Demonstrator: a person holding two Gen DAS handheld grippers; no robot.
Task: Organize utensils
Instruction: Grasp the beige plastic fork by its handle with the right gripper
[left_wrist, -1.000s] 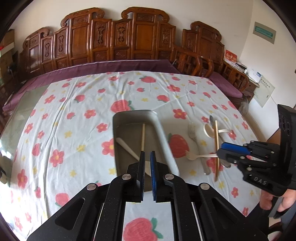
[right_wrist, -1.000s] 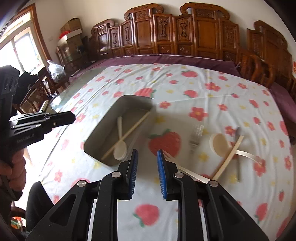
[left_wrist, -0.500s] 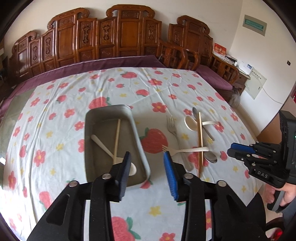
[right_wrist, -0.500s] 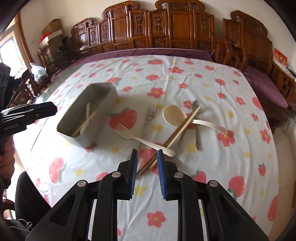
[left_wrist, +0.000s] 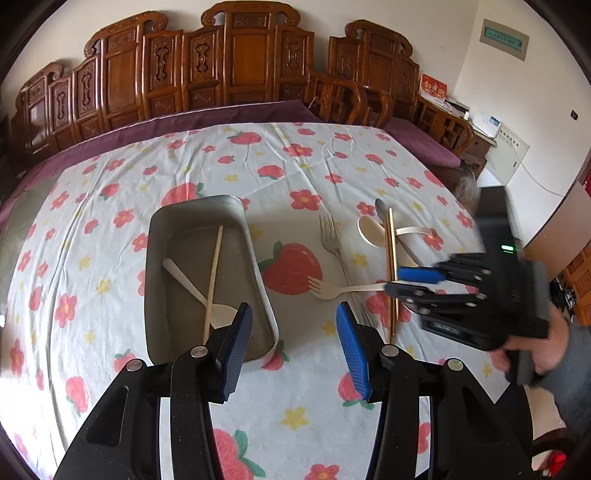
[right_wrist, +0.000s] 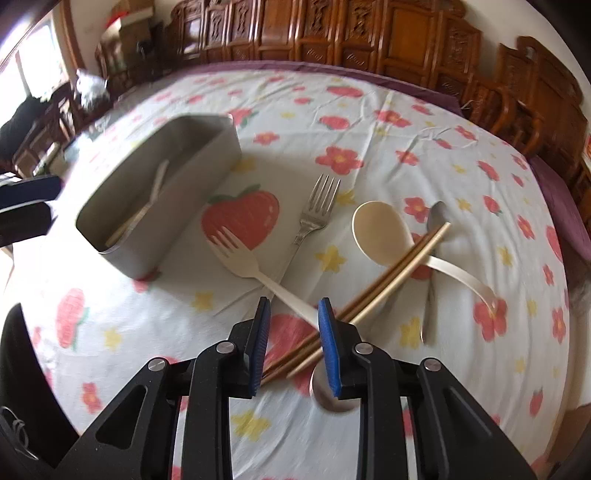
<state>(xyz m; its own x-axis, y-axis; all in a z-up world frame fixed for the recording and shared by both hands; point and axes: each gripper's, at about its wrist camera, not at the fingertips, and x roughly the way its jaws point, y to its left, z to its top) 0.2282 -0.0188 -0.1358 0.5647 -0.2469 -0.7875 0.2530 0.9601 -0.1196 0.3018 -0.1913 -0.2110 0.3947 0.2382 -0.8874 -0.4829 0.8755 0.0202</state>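
Cream fork (right_wrist: 258, 271) lies atop chopsticks (right_wrist: 373, 291) beside bin (left_wrist: 207, 273), so R gripper (right_wrist: 291, 325) straddles its handle w/ fingers parted, unclosed; L gripper (left_wrist: 291, 347) hangs wide open, empty.

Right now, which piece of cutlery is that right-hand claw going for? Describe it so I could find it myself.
Find the grey tray on the flowered tablecloth; loose cutlery lies to its right. Nearest the tray is a cream plastic fork, its prongs on the big printed strawberry. Its handle runs back between the open right gripper fingers and crosses a shiny metal fork.
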